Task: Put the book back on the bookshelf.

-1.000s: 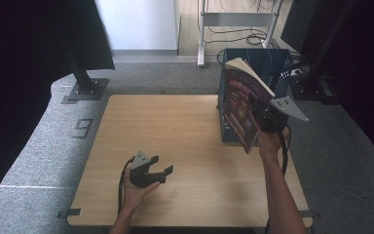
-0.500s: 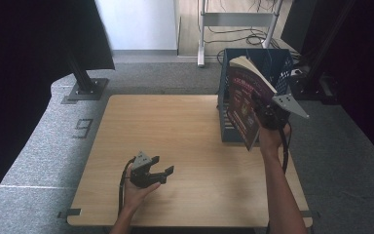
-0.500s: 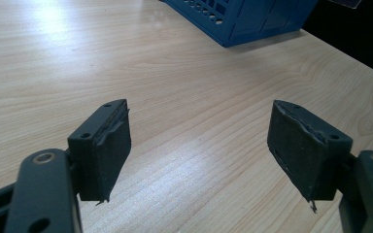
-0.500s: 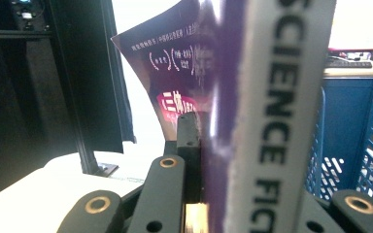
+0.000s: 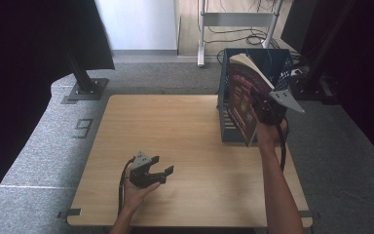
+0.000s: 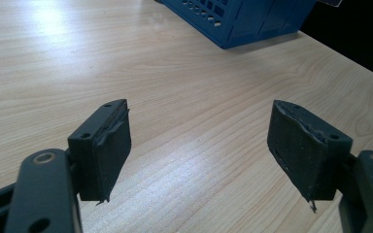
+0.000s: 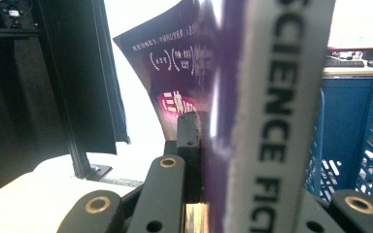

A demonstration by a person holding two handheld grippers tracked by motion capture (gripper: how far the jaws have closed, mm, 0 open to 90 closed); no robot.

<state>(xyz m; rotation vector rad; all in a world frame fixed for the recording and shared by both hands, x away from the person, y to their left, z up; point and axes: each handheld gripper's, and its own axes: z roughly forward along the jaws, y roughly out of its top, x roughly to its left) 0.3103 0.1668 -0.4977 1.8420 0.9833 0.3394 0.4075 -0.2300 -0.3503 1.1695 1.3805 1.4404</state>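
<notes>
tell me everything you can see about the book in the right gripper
The book is a thick paperback with a dark purple cover bearing pink and white print and pale page edges. Its light spine reads "SCIENCE FIC" in black letters. The right gripper clamps it, holding it upright and slightly tilted, clear of the table, at the front of the blue crate. Whether it touches the crate is unclear.

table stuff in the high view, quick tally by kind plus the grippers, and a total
book: 1, purple cover, clamped upright in the right gripper beside the crate
crate: 1, blue, at the table's far right edge
grippers: 2, the left gripper with open jaws, nothing between them
total: 4
</notes>
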